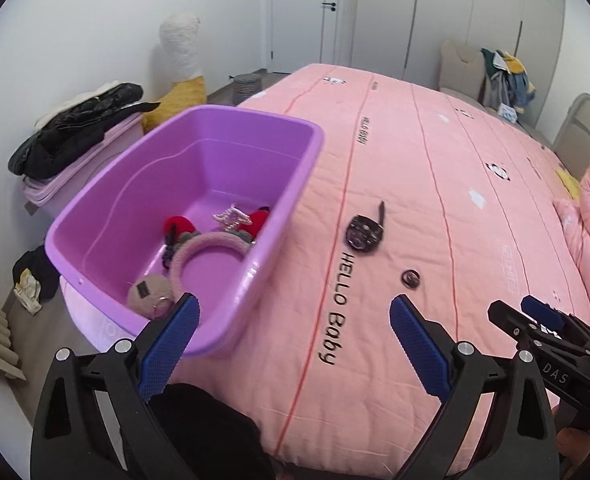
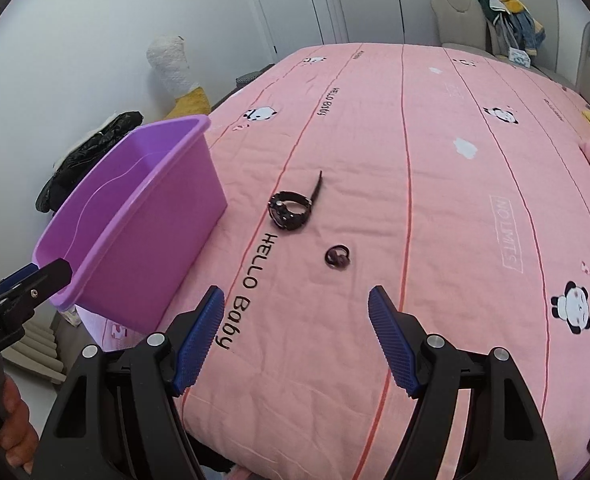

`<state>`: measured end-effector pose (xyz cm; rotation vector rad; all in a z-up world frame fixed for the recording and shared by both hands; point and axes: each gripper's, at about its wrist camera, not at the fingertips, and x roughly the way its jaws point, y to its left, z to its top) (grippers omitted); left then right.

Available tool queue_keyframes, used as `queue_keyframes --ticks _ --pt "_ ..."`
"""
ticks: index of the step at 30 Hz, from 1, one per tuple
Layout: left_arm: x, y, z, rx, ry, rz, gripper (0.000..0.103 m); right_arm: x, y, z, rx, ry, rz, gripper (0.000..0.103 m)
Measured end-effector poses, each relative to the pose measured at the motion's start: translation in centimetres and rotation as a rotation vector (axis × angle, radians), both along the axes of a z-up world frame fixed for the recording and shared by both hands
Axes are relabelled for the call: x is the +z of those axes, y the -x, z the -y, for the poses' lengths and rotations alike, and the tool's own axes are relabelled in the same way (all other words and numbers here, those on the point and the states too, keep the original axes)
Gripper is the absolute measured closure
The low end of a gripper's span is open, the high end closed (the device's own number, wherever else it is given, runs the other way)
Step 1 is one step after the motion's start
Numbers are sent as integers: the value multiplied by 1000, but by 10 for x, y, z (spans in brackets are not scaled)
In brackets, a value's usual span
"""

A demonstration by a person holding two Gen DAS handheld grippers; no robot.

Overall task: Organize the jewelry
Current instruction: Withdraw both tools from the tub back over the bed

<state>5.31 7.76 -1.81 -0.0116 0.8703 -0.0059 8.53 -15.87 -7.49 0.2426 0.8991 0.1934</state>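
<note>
pink quilted bedding (image 2: 435, 200) printed with pandas is serving as the work surface, its near edge right under both tools. sitting at the bed's left edge is a purple tub (image 1: 231, 120), evidently the collecting bin, since a pink headband (image 1: 211, 246), red fuzzy pieces (image 1: 179, 224), a silvery chain (image 1: 231, 216) and a beige pouch (image 1: 149, 290) are already lying in it. two pieces are still waiting on the quilt: a black watch (image 2: 289, 210) just right of the tub, and a small dark ring (image 2: 337, 257) nearer the tools, apart from the watch. the left gripper (image 1: 295, 320) is hanging over the tub's near corner with jaws spread wide and nothing between them, likely because it has nothing to carry. the right gripper (image 2: 295, 308) is pointing down at the ring, jaws parted and empty, probably lining up to pinch it next.
</note>
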Motion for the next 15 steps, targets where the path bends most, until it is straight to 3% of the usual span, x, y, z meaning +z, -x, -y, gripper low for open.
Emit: queue_keyframes --ticks 7,15 --pt "-24 -6 36 -68 -11 -48 9 -27 12 24 -51 -1 -44 32" --pt "-65 -41 61 -75 -52 -96 9 -57 -11 26 -66 -24 -62 32"
